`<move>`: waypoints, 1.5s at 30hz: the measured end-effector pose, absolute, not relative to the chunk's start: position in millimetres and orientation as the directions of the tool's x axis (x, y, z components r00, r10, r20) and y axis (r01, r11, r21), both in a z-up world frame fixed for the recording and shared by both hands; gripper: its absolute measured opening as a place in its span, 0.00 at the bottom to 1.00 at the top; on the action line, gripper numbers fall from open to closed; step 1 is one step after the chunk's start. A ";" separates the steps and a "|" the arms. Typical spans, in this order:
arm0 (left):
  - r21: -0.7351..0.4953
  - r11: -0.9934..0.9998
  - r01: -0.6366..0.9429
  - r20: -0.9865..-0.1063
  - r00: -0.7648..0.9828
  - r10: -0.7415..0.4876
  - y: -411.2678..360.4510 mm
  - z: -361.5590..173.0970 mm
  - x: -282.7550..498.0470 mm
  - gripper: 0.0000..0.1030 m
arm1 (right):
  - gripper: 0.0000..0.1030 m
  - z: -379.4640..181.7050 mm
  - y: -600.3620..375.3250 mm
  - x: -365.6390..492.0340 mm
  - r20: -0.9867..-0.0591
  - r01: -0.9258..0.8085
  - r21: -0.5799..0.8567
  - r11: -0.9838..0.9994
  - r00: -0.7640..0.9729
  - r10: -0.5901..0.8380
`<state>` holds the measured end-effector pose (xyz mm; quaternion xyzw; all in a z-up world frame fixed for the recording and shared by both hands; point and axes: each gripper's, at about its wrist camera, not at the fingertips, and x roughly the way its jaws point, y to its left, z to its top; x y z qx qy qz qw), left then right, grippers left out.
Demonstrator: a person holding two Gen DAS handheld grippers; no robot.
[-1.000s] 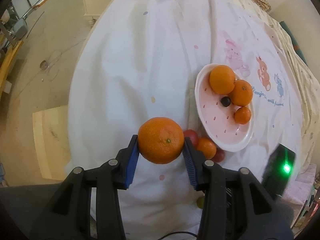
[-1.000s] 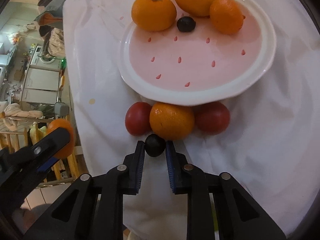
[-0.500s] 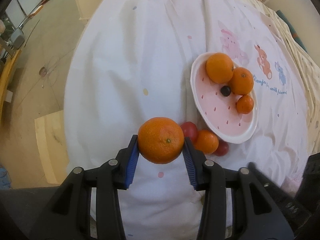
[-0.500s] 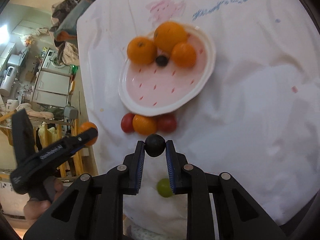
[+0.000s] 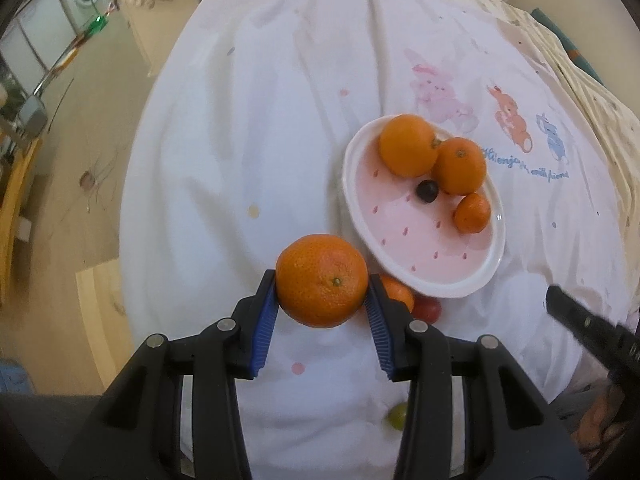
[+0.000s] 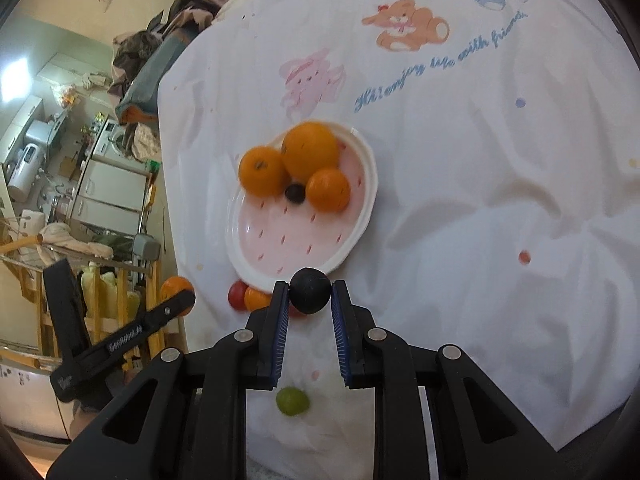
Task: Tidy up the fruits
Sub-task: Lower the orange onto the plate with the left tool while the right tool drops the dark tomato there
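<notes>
My left gripper [image 5: 322,298] is shut on a large orange [image 5: 322,280], held above the cloth just left of the pink plate [image 5: 480,268]. On the plate lie three oranges [image 5: 408,146] and a dark grape [image 5: 427,191]. My right gripper [image 6: 310,300] is shut on a dark grape [image 6: 310,290], hanging over the plate's [image 6: 248,256] near rim. Beside that rim on the cloth lie a small orange [image 6: 256,298] and a red fruit [image 6: 237,294]. A green grape [image 6: 293,400] rests near the table's front edge. The left gripper [image 6: 176,300] with its orange shows at the left of the right wrist view.
A white tablecloth [image 5: 260,140] with cartoon animals [image 6: 404,24] covers the round table. The floor [image 5: 80,120] drops away on the left. A wooden rack [image 6: 100,280] and kitchen appliances [image 6: 112,188] stand beyond the table's left edge.
My right gripper has pulled back and risen from the plate with the dark grape, so the plate now looks much smaller. My left gripper has drifted slightly toward the plate, still holding the orange.
</notes>
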<state>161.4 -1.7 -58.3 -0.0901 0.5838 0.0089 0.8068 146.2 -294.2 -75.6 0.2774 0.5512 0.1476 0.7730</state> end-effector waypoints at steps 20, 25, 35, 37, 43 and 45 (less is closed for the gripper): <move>-0.111 0.993 -0.032 -0.948 0.304 -0.096 -44.4 -46.8 216.4 0.37 | 0.22 -68.8 -317.5 217.0 -0.745 0.031 0.594 0.804 0.398 0.535; -0.117 0.993 0.004 -0.952 0.284 -0.113 -58.6 -57.5 230.7 0.37 | 0.22 -83.9 -317.3 233.1 -0.767 0.042 0.581 0.813 0.363 0.529; -0.175 0.984 -0.018 -0.958 0.233 -0.166 -60.9 -94.6 250.3 0.38 | 0.22 -108.7 -297.5 259.1 -0.809 0.015 0.539 0.842 0.287 0.512; -0.188 0.982 -0.026 -0.958 0.227 -0.177 -59.0 -100.6 253.2 0.38 | 0.22 -114.8 -294.0 263.0 -0.814 0.013 0.537 0.844 0.271 0.514; -0.199 0.979 -0.030 -0.961 0.203 -0.189 -58.5 -113.1 256.3 0.38 | 0.22 -125.6 -288.3 271.9 -0.823 0.010 0.529 0.848 0.250 0.510; -0.201 0.979 -0.027 -0.961 0.197 -0.192 -59.5 -115.6 257.8 0.38 | 0.22 -130.0 -288.8 274.2 -0.826 0.020 0.529 0.849 0.243 0.509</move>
